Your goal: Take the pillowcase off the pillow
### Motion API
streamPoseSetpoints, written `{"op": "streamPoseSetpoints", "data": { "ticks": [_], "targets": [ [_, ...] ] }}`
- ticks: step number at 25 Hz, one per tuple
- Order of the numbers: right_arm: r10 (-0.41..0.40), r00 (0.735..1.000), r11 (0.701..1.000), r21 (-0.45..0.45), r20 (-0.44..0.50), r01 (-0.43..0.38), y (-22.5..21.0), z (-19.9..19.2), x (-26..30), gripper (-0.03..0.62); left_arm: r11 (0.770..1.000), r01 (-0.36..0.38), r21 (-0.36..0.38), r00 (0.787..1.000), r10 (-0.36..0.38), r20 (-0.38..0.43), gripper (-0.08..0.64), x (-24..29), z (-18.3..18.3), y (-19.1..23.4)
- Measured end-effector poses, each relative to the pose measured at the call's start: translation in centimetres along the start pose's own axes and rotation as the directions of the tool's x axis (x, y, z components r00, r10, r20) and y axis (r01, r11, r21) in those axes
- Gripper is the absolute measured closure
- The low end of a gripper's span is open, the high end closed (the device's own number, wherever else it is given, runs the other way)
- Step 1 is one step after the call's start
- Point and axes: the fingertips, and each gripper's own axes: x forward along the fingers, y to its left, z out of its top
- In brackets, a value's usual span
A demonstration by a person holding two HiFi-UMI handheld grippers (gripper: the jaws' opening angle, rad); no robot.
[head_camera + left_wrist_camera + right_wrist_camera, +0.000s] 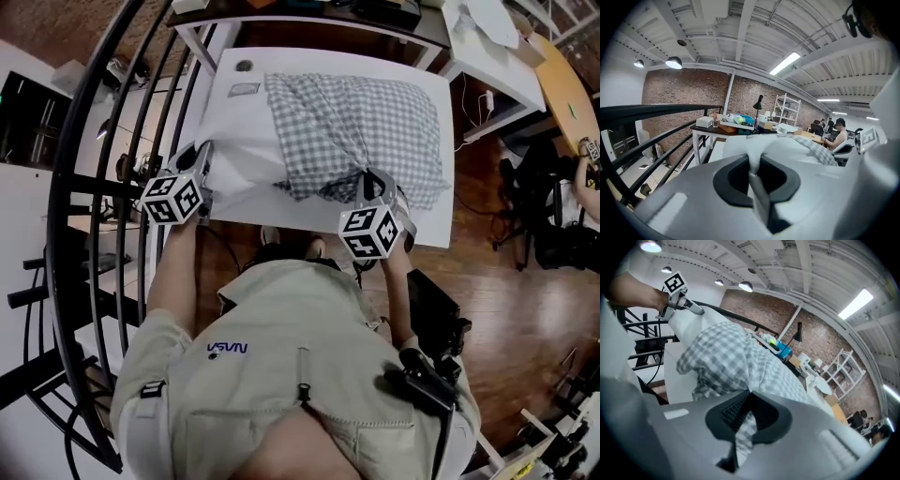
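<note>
A white pillow (239, 155) lies on the white table (309, 61), its left part bare. The grey-and-white checked pillowcase (356, 127) covers its right part and is bunched at the near edge. My left gripper (206, 169) is shut on the pillow's bare near-left corner; in the left gripper view (754, 171) white fabric (773, 147) is pinched between the jaws. My right gripper (372, 180) is shut on the pillowcase's near edge; in the right gripper view (745, 413) checked cloth (726, 357) runs down between the pads. The left gripper (677, 298) shows there at the upper left.
A black curved railing (84, 187) runs close along the left. A cluttered desk (356, 14) stands behind the table, and a wooden table (562, 84) and a black chair (544, 216) stand at the right. A small label (244, 89) lies on the table's far left.
</note>
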Motion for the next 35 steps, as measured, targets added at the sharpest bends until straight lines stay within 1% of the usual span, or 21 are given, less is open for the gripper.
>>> {"op": "streamPoseSetpoints", "data": {
  "ticks": [2, 5, 7, 8, 9, 11, 12, 13, 14, 16, 18, 19, 22, 26, 27, 28, 29, 31, 32, 33, 35],
  "targets": [
    [0.040, 0.998, 0.999, -0.007, -0.051, -0.041, 1.4, -2.2, 1.6, 0.581, 0.999, -0.031, -0.031, 0.998, 0.030, -0.059, 0.540, 0.4, -3.4, 0.5],
    [0.120, 0.986, 0.993, 0.018, -0.119, -0.118, 4.1, -4.5, 4.0, 0.581, 0.991, -0.074, -0.108, 0.987, 0.058, -0.151, 0.537, 0.9, -9.3, 0.8],
    [0.173, 0.976, 0.984, 0.070, -0.134, -0.165, 4.5, -4.8, 4.4, 0.581, 0.991, -0.049, -0.121, 0.986, 0.029, -0.164, 0.520, 0.5, -11.2, -0.3],
    [0.213, 0.969, 0.973, 0.114, -0.128, -0.199, 4.3, -4.7, 4.0, 0.581, 0.992, -0.025, -0.120, 0.988, 0.006, -0.157, 0.494, -0.2, -11.3, -0.9],
    [0.266, 0.958, 0.954, 0.172, -0.108, -0.246, 4.2, -4.3, 3.1, 0.576, 0.993, -0.003, -0.120, 0.990, -0.014, -0.141, 0.457, -1.2, -11.0, -1.5],
    [0.390, 0.921, 0.882, 0.296, -0.020, -0.367, 3.6, -2.6, 0.5, 0.537, 0.994, 0.016, -0.109, 0.996, -0.025, -0.084, 0.390, -3.9, -8.7, -2.1],
    [0.437, 0.899, 0.842, 0.333, 0.041, -0.424, 3.1, -1.1, -1.0, 0.506, 0.996, 0.015, -0.090, 0.999, -0.019, -0.044, 0.345, -5.2, -6.9, -2.1],
    [0.464, 0.880, 0.813, 0.347, 0.099, -0.467, 2.6, 0.7, -2.2, 0.472, 0.998, 0.014, -0.062, 1.000, -0.014, -0.002, 0.327, -5.9, -4.9, -2.1],
    [0.472, 0.869, 0.801, 0.340, 0.148, -0.493, 2.0, 2.8, -3.0, 0.457, 0.999, 0.020, -0.036, 0.999, -0.019, 0.038, 0.324, -6.1, -2.9, -2.1],
    [0.454, 0.860, 0.808, 0.300, 0.232, -0.507, 0.7, 7.2, -3.4, 0.453, 0.998, 0.061, -0.004, 0.994, -0.060, 0.088, 0.288, -4.4, 0.6, -2.0],
    [0.423, 0.856, 0.825, 0.265, 0.297, -0.499, -0.3, 11.5, -2.7, 0.453, 0.993, 0.113, 0.030, 0.990, -0.115, 0.082, 0.264, -1.3, 3.0, -2.2],
    [0.401, 0.861, 0.840, 0.251, 0.313, -0.482, -0.8, 13.4, -2.0, 0.454, 0.989, 0.134, 0.056, 0.989, -0.138, 0.062, 0.259, 0.5, 3.8, -2.3],
    [0.335, 0.894, 0.886, 0.223, 0.299, -0.407, -2.4, 17.9, 2.3, 0.454, 0.974, 0.186, 0.131, 0.982, -0.186, -0.017, 0.235, 6.1, 5.5, -2.2],
    [0.316, 0.929, 0.909, 0.218, 0.195, -0.355, -3.4, 21.8, 9.6, 0.454, 0.962, 0.226, 0.153, 0.966, -0.201, -0.160, 0.189, 13.0, 5.0, -0.7],
    [0.316, 0.935, 0.913, 0.216, 0.159, -0.345, -3.3, 22.3, 11.4, 0.453, 0.959, 0.235, 0.155, 0.958, -0.202, -0.206, 0.158, 14.2, 4.2, -0.3],
    [0.321, 0.939, 0.916, 0.213, 0.122, -0.340, -3.1, 22.7, 13.1, 0.453, 0.955, 0.255, 0.154, 0.943, -0.211, -0.256, 0.123, 15.1, 3.0, -0.2],
    [0.335, 0.938, 0.915, 0.207, 0.085, -0.345, -2.5, 23.0, 14.7, 0.449, 0.948, 0.284, 0.145, 0.924, -0.230, -0.305, 0.112, 15.8, 1.7, -0.3],
    [0.387, 0.922, 0.906, 0.184, 0.007, -0.382, -0.7, 22.8, 17.6, 0.400, 0.930, 0.353, 0.100, 0.882, -0.295, -0.367, 0.115, 16.2, -0.8, -1.2],
    [0.415, 0.909, 0.899, 0.169, -0.039, -0.404, 0.4, 22.4, 18.8, 0.380, 0.919, 0.387, 0.075, 0.863, -0.332, -0.380, 0.131, 16.1, -1.7, -1.9],
    [0.437, 0.895, 0.894, 0.153, -0.088, -0.422, 1.4, 21.7, 19.8, 0.373, 0.906, 0.418, 0.059, 0.847, -0.366, -0.386, 0.197, 15.8, -2.2, -2.6],
    [0.449, 0.874, 0.893, 0.114, -0.187, -0.435, 2.6, 20.0, 21.2, 0.375, 0.883, 0.465, 0.071, 0.831, -0.408, -0.378, 0.408, 15.0, -2.2, -4.0]
  ]
}}
